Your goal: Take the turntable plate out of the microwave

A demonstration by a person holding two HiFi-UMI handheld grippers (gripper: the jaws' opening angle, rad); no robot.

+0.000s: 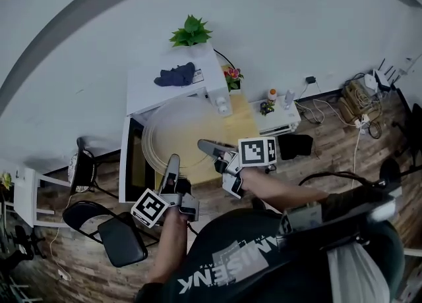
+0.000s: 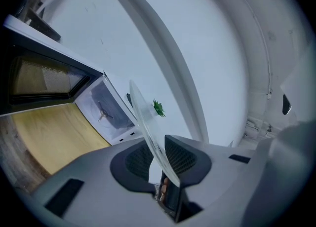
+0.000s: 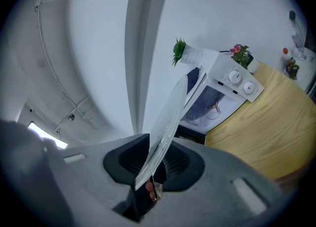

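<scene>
The clear glass turntable plate [image 1: 179, 136] hangs outside the white microwave [image 1: 148, 89], in front of its open cavity and above the wooden table [image 1: 245, 124]. My left gripper [image 1: 173, 165] is shut on the plate's near rim, and my right gripper [image 1: 210, 147] is shut on the rim further right. In the left gripper view the plate [image 2: 144, 120] stands edge-on, pinched in my left gripper [image 2: 160, 161], with the empty cavity [image 2: 105, 110] and its turntable hub behind. In the right gripper view my right gripper [image 3: 153, 164] clamps the plate [image 3: 170, 115] the same way.
The microwave door [image 1: 134, 166] swings open to the left. On top of the microwave lie a blue cloth [image 1: 176, 74] and a potted plant [image 1: 191, 31]. A black chair [image 1: 113, 232] stands at lower left. Flowers [image 1: 232, 75], a low white shelf [image 1: 277, 117] and cables [image 1: 356, 101] sit to the right.
</scene>
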